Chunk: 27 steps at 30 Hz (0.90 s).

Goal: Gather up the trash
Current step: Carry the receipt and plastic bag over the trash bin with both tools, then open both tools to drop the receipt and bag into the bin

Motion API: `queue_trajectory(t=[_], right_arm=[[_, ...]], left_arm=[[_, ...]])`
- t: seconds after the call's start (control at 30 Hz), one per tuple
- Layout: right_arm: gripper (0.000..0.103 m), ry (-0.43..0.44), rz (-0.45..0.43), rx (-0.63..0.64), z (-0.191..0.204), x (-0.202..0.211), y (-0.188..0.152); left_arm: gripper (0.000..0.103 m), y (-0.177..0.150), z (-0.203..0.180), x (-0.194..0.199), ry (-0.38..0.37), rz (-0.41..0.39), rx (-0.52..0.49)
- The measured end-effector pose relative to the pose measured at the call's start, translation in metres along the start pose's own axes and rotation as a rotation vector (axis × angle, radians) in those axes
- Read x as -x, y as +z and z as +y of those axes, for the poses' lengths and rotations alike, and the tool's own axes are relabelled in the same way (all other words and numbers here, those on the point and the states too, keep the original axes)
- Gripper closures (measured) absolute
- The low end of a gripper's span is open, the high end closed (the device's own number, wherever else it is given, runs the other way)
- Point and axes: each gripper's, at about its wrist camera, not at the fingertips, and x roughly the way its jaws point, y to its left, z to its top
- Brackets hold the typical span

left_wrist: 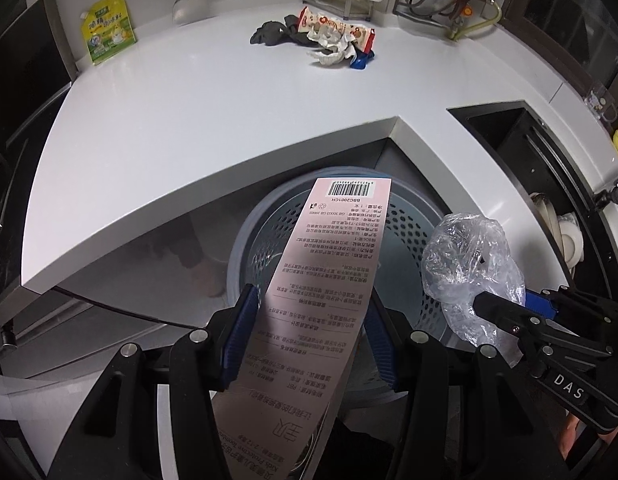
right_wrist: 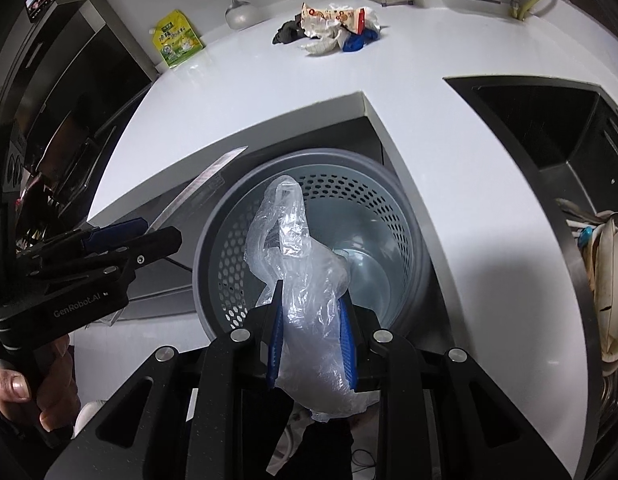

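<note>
Left wrist view: your left gripper [left_wrist: 305, 344] has its jaws partly closed, pinching the pink card [left_wrist: 329, 272] low on its length. It's a stiff, light, flat strip with a barcode, tip poised over the grey bin [left_wrist: 413, 216] tucked under the counter [left_wrist: 213, 112].

Right wrist view: your right gripper [right_wrist: 311, 340] squeezes the clear plastic bag [right_wrist: 305, 280], narrow gap. It's flimsy, crinkly, slippery, so hold it bunched. It dangles over the bin's mouth. More trash [right_wrist: 333, 28] waits, well apart, on the counter.

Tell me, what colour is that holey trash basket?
Grey perforated trash basket with a paler bluish inside, clearest in the right wrist view.
</note>
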Motion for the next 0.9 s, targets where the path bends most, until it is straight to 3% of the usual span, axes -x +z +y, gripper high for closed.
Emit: queue_trajectory(t=[0.67,0.73,0.83,0.9], right_arm=[[0.078,0.014,0.005,-0.004,0.004,-0.01,0.01],[0.075,0.015,-0.005,-0.003,0.004,-0.008,0.011],[0.056,0.008,-0.016,-0.003,0.004,-0.005,0.011],[0.05,0.004,-0.022,-0.012,0.002,-0.004,0.01]], left_arm=[[0.049,-0.001,0.004,-0.002,0.017,0.021,0.0],[0.049,0.0,0.005,-0.001,0.02,0.018,0.006],[0.044,0.001,0.006,-0.001,0.019,0.019,0.014],[0.039,0.002,0.007,0.0,0.02,0.016,0.02]])
